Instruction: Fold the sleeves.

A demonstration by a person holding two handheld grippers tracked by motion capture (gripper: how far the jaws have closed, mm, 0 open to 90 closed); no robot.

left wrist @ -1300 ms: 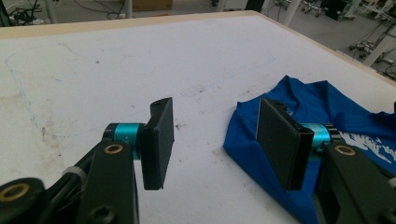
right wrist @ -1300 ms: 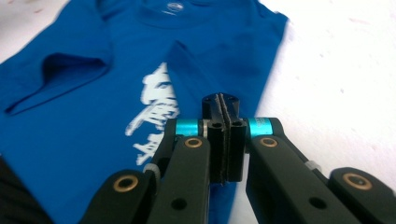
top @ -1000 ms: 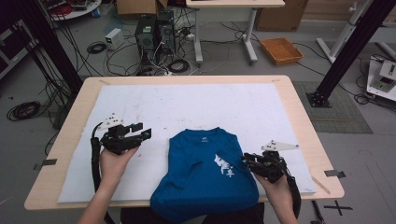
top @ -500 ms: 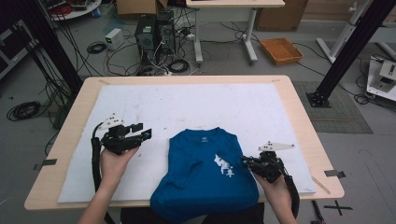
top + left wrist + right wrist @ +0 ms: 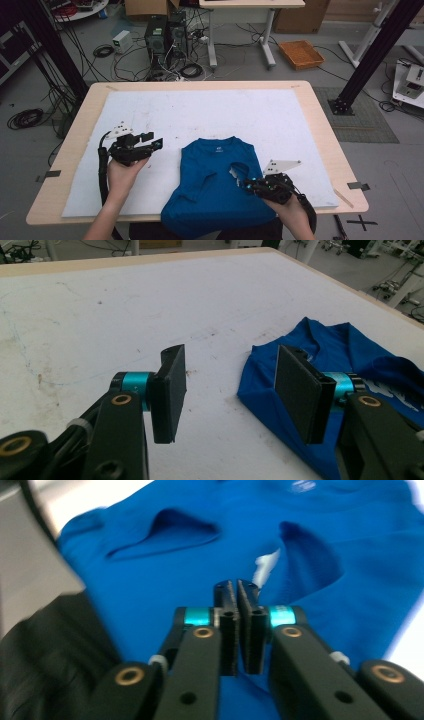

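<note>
Blue T-shirt (image 5: 217, 187) lies at the table's (image 5: 320, 125) near edge on the white mat (image 5: 225, 112), hem hanging over. Right gripper (image 5: 250, 185), jaws pinched together, grips a raised fold of fabric at the shirt's right side. Left gripper (image 5: 155, 142) hovers just left of the shirt, jaws wide apart, holding nothing.

A lab: computer towers (image 5: 164, 34) and tangled floor cables (image 5: 127, 60) at 12 o'clock, black frame struts (image 5: 372, 55) at 2 o'clock.
</note>
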